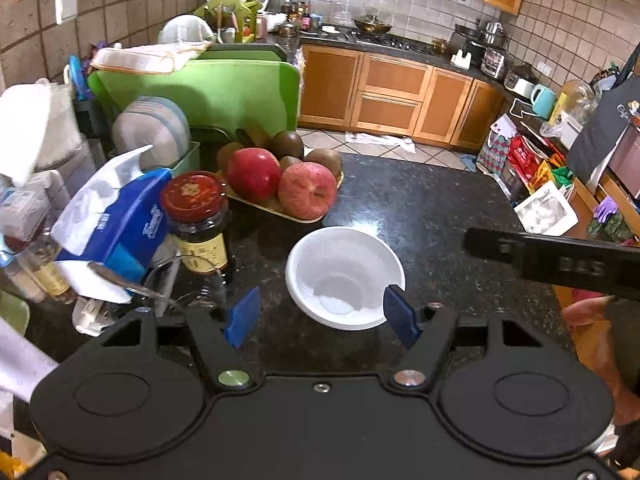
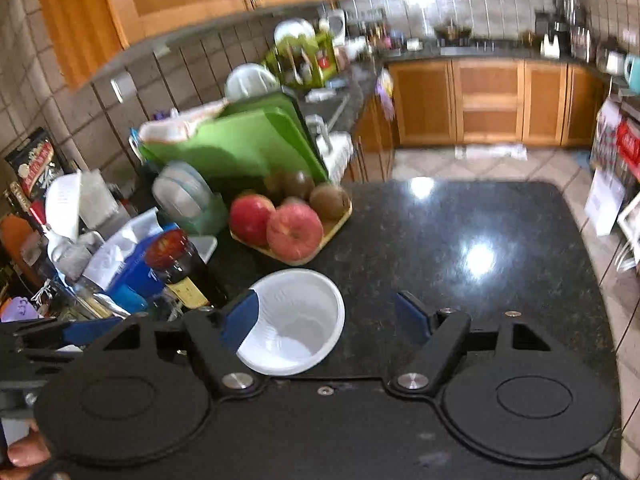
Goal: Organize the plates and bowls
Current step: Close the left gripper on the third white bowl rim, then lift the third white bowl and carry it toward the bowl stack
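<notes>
Left gripper (image 1: 322, 314): fingers (image 1: 243, 316) stand wide, nothing held. The right-hand blue pad overlaps the near right rim of the white bowl (image 1: 344, 276) in the left wrist view; whether it touches cannot be told.

Right gripper (image 2: 326, 320): fingers (image 2: 240, 324) likewise wide and empty. Its left pad crosses the bowl (image 2: 298, 320) on the near left side in the right wrist view, while the other pad stands over bare surface (image 2: 460, 248), well clear of the bowl.

The bowl sits upright and empty on the dark speckled stone surface (image 1: 420, 208), near its front edge. Just behind it lies a shallow tray of fruit (image 1: 280, 184) with apples and kiwis; a red-lidded jar (image 1: 196, 216) and a blue tissue pack (image 1: 120, 220) stand to its left. Further back, stacked plates (image 1: 154, 132) stand on edge in a green rack (image 1: 192, 160) before a green cutting board (image 1: 224, 92).

Handling assessment — the bowl looks thin-walled with a ribbed inside and a rolled rim, probably light plastic or disposable ware. It is likely to flex under pressure and to slide on the polished stone if nudged. The best hold appears to be across the rim wall, one pad inside and one outside — with a modest squeeze. The jar close by leaves little margin on the left.
</notes>
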